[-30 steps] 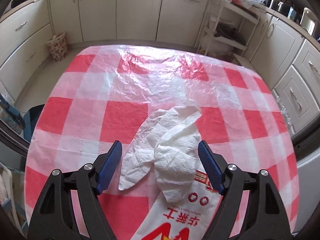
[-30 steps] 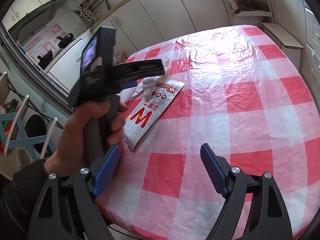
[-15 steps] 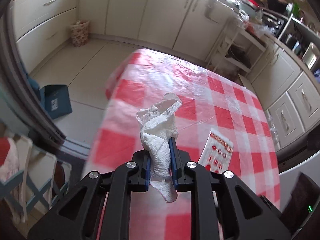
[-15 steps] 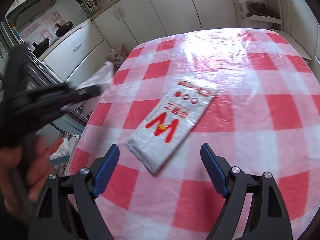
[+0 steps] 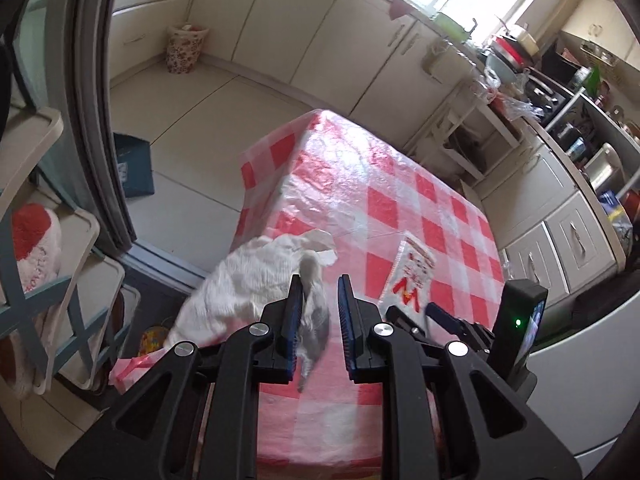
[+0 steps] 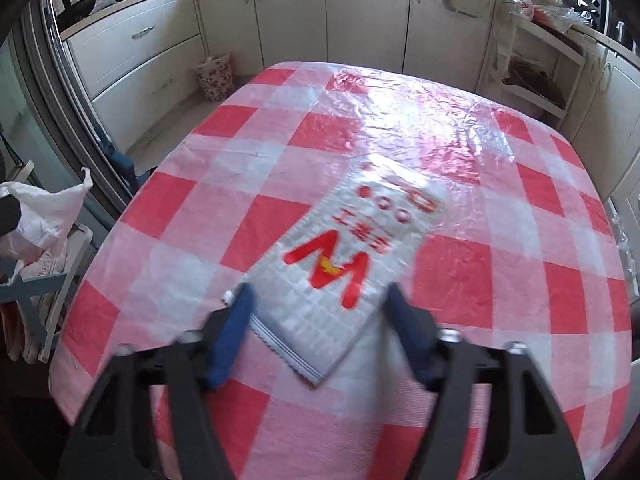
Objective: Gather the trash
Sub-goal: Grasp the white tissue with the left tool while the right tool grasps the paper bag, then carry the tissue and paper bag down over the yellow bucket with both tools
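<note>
My left gripper [image 5: 319, 322] hangs off the table's left edge with its jaws parted. The crumpled white paper towel [image 5: 256, 280] droops against the left finger [image 5: 294, 316] and slides out leftward; it also shows at the far left of the right wrist view [image 6: 44, 208]. A white snack wrapper with a red "M" [image 6: 344, 268] lies flat on the red-and-white checked tablecloth [image 6: 500, 264]. My right gripper [image 6: 320, 328] is open, its blue fingers on either side of the wrapper's near end. The wrapper also shows in the left wrist view [image 5: 410, 272].
A shelf rack [image 5: 60, 264] with blue crossbars stands left of the table. A floral bin [image 5: 185, 48] and a blue box [image 5: 134, 168] sit on the floor. Cabinets [image 6: 360, 12] run along the back wall. A white shelf unit [image 6: 532, 64] stands at the back right.
My left gripper carried the paper towel off the table's left edge and has opened; the towel is slipping out. My right gripper moved forward and down over the wrapper's near end.
</note>
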`<state>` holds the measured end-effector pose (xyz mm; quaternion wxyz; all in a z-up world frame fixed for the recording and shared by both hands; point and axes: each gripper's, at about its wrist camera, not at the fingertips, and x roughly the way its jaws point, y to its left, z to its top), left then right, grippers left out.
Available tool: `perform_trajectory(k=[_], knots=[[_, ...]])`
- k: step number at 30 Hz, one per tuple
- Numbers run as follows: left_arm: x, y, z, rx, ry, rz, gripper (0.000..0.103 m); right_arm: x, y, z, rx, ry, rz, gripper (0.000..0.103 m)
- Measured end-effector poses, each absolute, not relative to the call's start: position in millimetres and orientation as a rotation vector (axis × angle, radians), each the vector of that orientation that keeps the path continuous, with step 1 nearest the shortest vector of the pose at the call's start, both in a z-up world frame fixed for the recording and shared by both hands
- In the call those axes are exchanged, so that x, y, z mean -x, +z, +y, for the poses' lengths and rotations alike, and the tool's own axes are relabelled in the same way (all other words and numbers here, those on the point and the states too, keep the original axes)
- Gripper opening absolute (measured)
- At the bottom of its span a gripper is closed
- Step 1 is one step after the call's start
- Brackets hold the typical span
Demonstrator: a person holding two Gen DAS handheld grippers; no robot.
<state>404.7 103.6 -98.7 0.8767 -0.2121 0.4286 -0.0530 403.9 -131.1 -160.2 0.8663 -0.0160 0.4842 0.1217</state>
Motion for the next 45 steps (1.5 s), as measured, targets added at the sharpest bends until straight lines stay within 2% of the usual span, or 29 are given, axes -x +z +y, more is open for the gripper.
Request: perform_trajectory(k=[1,2,4,13,14,15,16,17,19,22,26,29,32,34,35,36,37,38,39,41,45], knots=[[-404.4,-96.7,98.4,0.428,-0.117,0.889,0.015,-405.3,-159.5,-140.0,0.024,0.244,1.026,0.03],[-403.3,-94.5,93.2,0.412,-0.125,0.882,0.015,-410.4,-160.0,-147.5,0.011,0.231,1.041,0.004],[-400.7,-92.3,82.8,0.384,-0.149,0.874,0.015,-414.6,-162.1,-166.6,-0.066,0.239,1.07,0.0],[-394.6,-85.1,79.1,0.386,-0.209,0.867,0.015,-355.6,-132.8,-213.0,-0.171,0.329,1.036,0.001],[-393.8,-81.5,89.4,0.407,-0.2,0.856,0.016,-353.7,-129.0,-212.5,-0.17,0.335,1.026,0.003],[-393.1,-80.1,99.1,0.423,-0.192,0.852,0.016,-353.9,-125.1,-212.0,-0.187,0.349,1.014,0.033],[-393.3,-79.9,110.6,0.439,-0.182,0.855,0.016,-357.2,-123.2,-210.2,-0.199,0.346,1.005,0.059],[-393.3,-81.7,125.7,0.459,-0.161,0.863,0.016,-361.2,-120.7,-206.5,-0.201,0.321,0.977,0.091],[-394.3,-88.1,144.7,0.47,-0.126,0.877,0.018,-377.7,-121.9,-193.3,-0.183,0.315,0.956,0.091],[-395.9,-104.5,153.6,0.422,-0.107,0.929,0.03,-406.0,-134.9,-169.9,-0.178,0.291,0.987,0.091],[-400.0,-118.0,121.5,0.231,-0.144,0.958,0.048,-432.4,-154.5,-146.9,-0.137,0.247,1.041,0.091],[-409.1,-129.9,87.4,0.06,-0.127,0.969,0.056,-435.5,-165.6,-134.0,-0.02,0.216,1.045,0.092],[-419.9,-142.5,70.7,-0.017,-0.08,0.991,0.059,-428.3,-168.1,-132.0,0.031,0.237,1.011,0.084],[-430.0,-156.0,65.0,-0.016,-0.063,1.033,0.059,-425.5,-164.4,-137.2,0.039,0.257,0.996,0.061],[-432.3,-160.0,63.7,-0.007,-0.059,1.049,0.059,-425.6,-162.4,-141.3,0.038,0.257,0.995,0.04],[-435.0,-165.8,63.2,0.004,-0.055,1.071,0.058,-426.6,-161.5,-145.8,0.032,0.26,0.999,0.025],[-434.2,-167.3,61.4,-0.009,-0.035,1.059,0.053,-427.7,-161.2,-152.6,0.022,0.263,1.008,0.02],[-432.7,-168.3,59.4,-0.032,-0.022,1.055,0.041,-428.2,-161.4,-157.4,0.009,0.267,1.013,0.012],[-430.4,-167.0,57.1,-0.067,-0.003,1.04,0.036,-427.7,-161.4,-163.7,-0.013,0.269,1.022,0.009],[-427.6,-164.0,62.8,-0.011,-0.037,1.042,0.002,-426.5,-160.6,-171.1,-0.063,0.282,1.039,0.007],[-415.4,-149.6,72.8,0.111,-0.096,1.004,0.002,-395.8,-149.9,-193.2,-0.138,0.318,1.024,0.006]])
